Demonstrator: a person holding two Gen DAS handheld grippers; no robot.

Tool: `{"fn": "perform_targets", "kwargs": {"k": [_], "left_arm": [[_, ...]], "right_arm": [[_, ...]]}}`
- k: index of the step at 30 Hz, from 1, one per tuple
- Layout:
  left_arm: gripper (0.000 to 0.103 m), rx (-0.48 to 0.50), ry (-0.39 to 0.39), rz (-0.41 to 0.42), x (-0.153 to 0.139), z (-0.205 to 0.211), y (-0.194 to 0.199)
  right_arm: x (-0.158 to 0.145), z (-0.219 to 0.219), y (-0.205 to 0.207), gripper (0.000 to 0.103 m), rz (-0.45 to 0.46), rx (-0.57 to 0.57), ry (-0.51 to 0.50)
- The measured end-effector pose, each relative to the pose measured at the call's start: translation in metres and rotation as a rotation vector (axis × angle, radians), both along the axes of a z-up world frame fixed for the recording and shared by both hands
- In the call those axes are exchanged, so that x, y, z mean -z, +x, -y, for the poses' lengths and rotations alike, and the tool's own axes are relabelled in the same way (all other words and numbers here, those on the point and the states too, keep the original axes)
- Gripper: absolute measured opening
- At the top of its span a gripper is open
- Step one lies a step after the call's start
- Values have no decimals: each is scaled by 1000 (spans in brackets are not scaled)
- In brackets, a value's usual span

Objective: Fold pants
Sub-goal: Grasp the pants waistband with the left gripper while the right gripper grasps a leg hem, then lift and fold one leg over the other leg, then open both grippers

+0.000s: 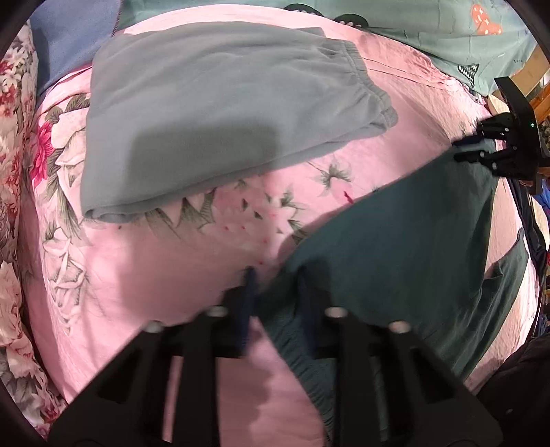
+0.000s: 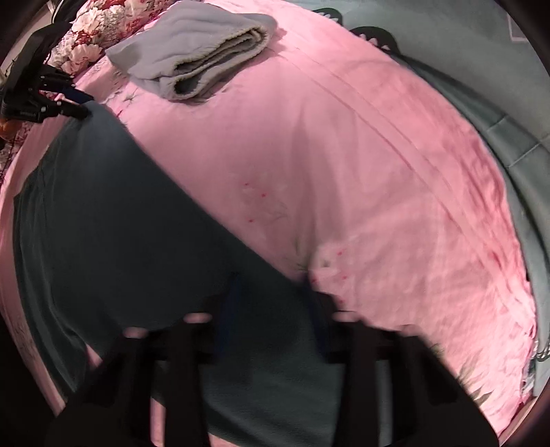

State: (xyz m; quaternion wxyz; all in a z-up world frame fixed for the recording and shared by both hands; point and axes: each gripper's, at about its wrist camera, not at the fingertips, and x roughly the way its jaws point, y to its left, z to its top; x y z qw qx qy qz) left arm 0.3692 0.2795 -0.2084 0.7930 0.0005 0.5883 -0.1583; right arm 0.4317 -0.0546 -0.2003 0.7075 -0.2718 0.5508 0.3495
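Dark green pants (image 1: 412,247) stretch lengthwise between both hands: left tongs (image 1: 275,275) and right tongs (image 2: 275,285) each pinching an end.

Bed (image 1: 137,275): covered by a pink sheet printed with flowers and leaves.
Dark green pants (image 1: 395,247): spread flat on the sheet, near side of the bed.
Grey pants (image 1: 213,113): folded into a thick stack, lying on the sheet beyond the dark green pair, well apart from it.
Teal bedding (image 1: 429,27): lies along the far edge of the pink sheet.
Floral quilt (image 1: 13,113): borders the sheet beside the grey stack.
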Motion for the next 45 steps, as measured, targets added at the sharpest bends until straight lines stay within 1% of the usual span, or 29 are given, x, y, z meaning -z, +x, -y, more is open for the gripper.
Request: {"fn": "perform_targets", "kwargs": {"k": [1,2,5,7,10,13,14,16,18,21,24,27,30,32,36,38,39,41,42,43,44,45], "left_arm": [[13,0,-9,4,-1,-1,0],[12,4,-11,13,-2,-1,-2],[11,35,10,60,-13,4,-11],[11,44,12,93,-25,6,-17],[10,52,9,148,-50,8,-34],[10,101,11,215,-83,13,-67],[10,119,15,228,-90,11,-80],[10,146,23,242,-102,17,-103],[10,162,18,237,-107,19,-128],[10,172,21,206,-101,22,-162],[10,167,12,154,-83,26,-192],[11,173,37,109,-60,34,-215],[11,159,55,87,-39,37,-229],[10,134,57,76,-27,35,-232],[11,127,83,83,-15,36,-240],[12,127,104,93,-13,38,-242],[14,126,116,93,-12,40,-244],[16,134,156,90,-10,43,-247],[24,139,178,96,-12,45,-250],[34,138,203,96,-13,46,-252],[54,130,246,102,-16,47,-256],[61,121,284,125,-22,48,-260]], "right_arm": [[0,0,0,3,-14,0,-5],[-1,-1,-5,3,-7,-20,-25],[-10,-3,-21,2,16,-38,-44],[-24,0,-32,2,39,-20,-23],[-57,9,-57,2,80,-5,6],[-91,15,-92,2,117,-16,19],[-102,18,-109,2,125,-20,26],[-114,14,-140,2,129,-29,36],[-121,17,-173,2,122,-38,40],[-110,15,-220,2,92,-59,21],[-82,15,-259,2,33,-57,0],[-56,15,-289,2,-3,-59,-36],[-34,15,-303,2,-22,-37,-59],[-23,15,-306,2,-44,0,-52],[-10,14,-311,3,-56,45,-48],[-3,11,-315,3,-38,49,-68],[2,10,-316,3,-39,50,-78],[5,7,-318,5,-23,63,-84],[4,4,-318,13,-27,79,-83],[2,3,-318,35,-37,94,-79],[-2,1,-319,44,-45,110,-76],[-7,1,-321,48,-32,127,-70]]}}
